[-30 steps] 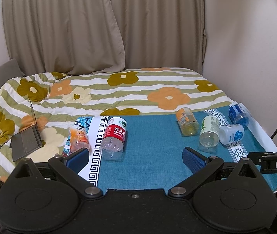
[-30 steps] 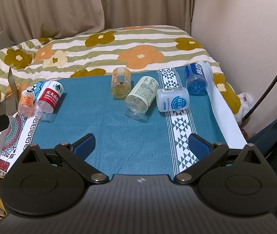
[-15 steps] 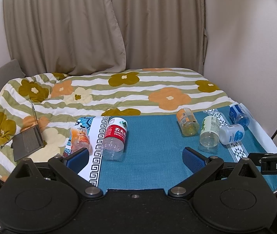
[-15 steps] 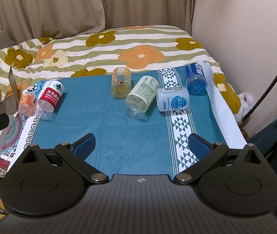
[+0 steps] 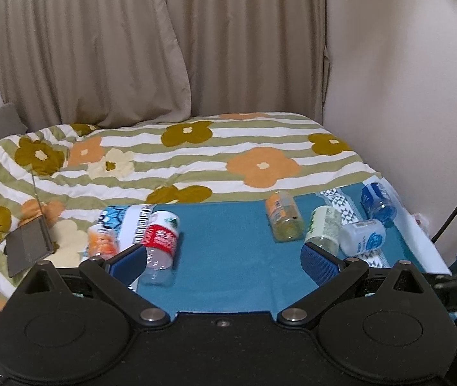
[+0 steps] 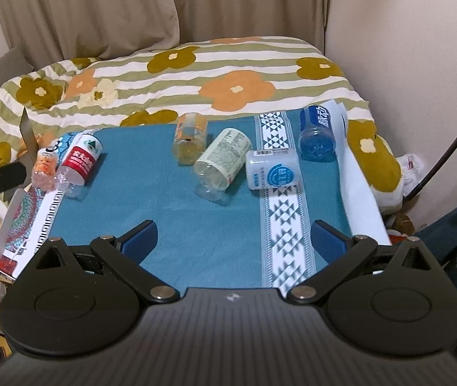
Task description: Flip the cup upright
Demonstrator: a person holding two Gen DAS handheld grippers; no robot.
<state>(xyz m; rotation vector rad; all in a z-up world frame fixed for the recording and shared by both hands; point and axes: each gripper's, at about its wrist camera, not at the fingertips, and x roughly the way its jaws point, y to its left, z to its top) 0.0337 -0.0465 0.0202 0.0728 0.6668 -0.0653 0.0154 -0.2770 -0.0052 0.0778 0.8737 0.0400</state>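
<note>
Several cut plastic bottle cups lie on their sides on a teal cloth. On the left are a red-label cup and a small orange cup. In the middle and right are an orange-label cup, a green-white cup, a white cup with a blue logo and a blue cup. My left gripper and right gripper are both open and empty, short of the cups.
A floral striped quilt covers the bed behind the cloth. A laptop lies on the quilt at left. Curtains hang behind and a wall stands at right. A black cable hangs past the right edge.
The left wrist view has shifted left and tilted upward, so the cups sit lower and the red-label cup is nearer its left finger. The right wrist view has moved slightly forward. No cup has moved.
</note>
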